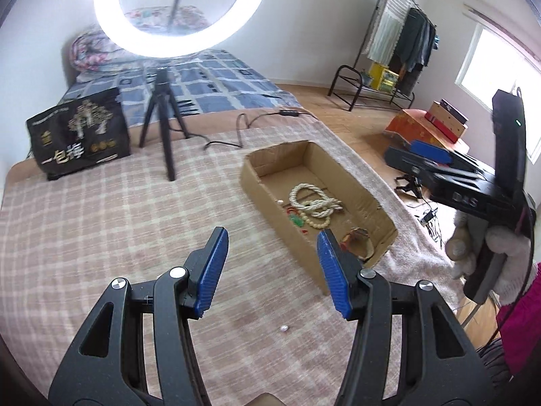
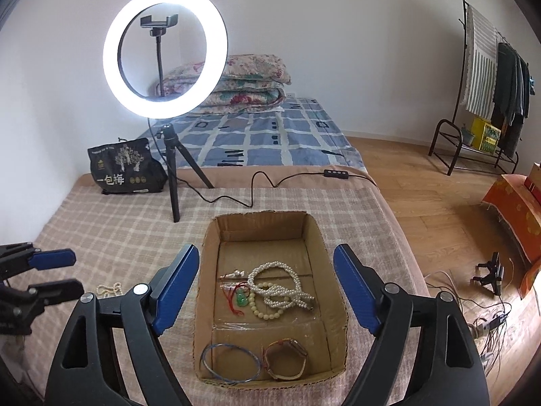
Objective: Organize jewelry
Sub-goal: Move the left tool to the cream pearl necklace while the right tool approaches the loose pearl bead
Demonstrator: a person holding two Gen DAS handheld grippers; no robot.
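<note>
Pearls point(image 2: 280, 287) lie knotted inside cardboard box point(image 2: 267, 220), white.

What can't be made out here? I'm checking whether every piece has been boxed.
- Small pale bit on the blanket, left wrist view: too small to identify.
- Pearl strand outside the cardboard box, right wrist view: partly hidden behind the right gripper.
- Brown bangle, left wrist view: partly covered by the left gripper.
</note>
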